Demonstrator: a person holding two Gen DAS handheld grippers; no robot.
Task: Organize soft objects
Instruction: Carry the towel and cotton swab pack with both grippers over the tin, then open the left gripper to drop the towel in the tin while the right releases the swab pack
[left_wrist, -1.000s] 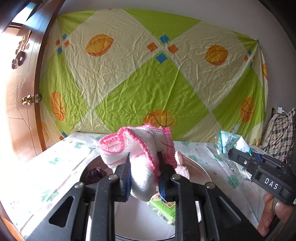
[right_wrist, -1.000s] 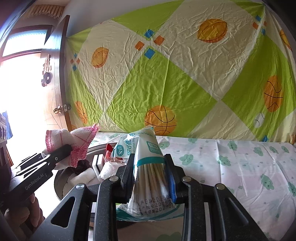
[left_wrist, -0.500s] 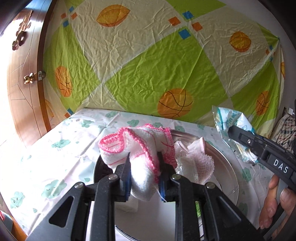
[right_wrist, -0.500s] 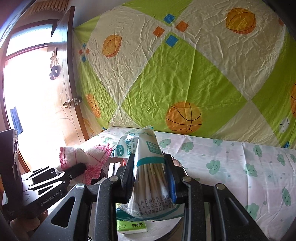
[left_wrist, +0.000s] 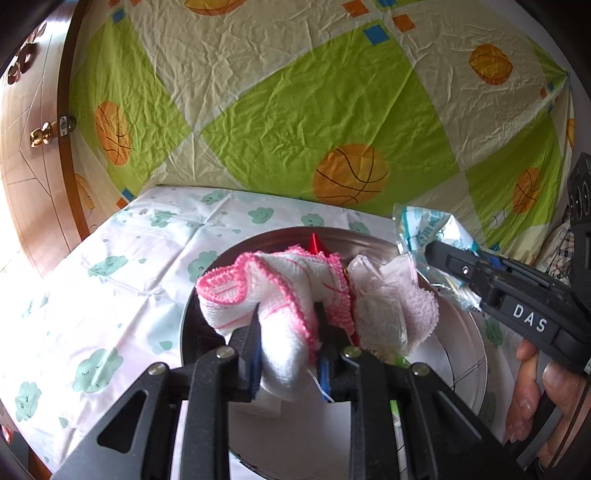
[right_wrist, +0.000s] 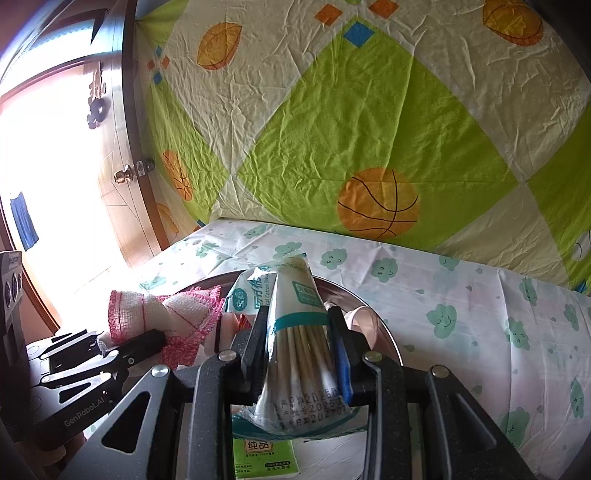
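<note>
My left gripper (left_wrist: 286, 314) is shut on a white cloth with pink crochet edging (left_wrist: 273, 288) and holds it above a round metal basin (left_wrist: 469, 354). The cloth also shows in the right wrist view (right_wrist: 173, 317). My right gripper (right_wrist: 297, 317) is shut on a plastic bag of cotton swabs (right_wrist: 299, 343), over the same basin (right_wrist: 384, 332). In the left wrist view that bag (left_wrist: 428, 236) sticks out of the right gripper (left_wrist: 436, 254) at the right. A pale pink fluffy cloth in clear wrap (left_wrist: 395, 302) lies in the basin.
The basin stands on a table with a white cloud-print cover (left_wrist: 110, 295). A green tissue pack (right_wrist: 264, 456) lies in the basin under my right gripper. A green and cream sheet (left_wrist: 295, 110) hangs behind. A wooden door (left_wrist: 29, 147) is at the left.
Both grippers have tilted down and moved forward over the basin with their loads still held. More of the table and basin shows now.
</note>
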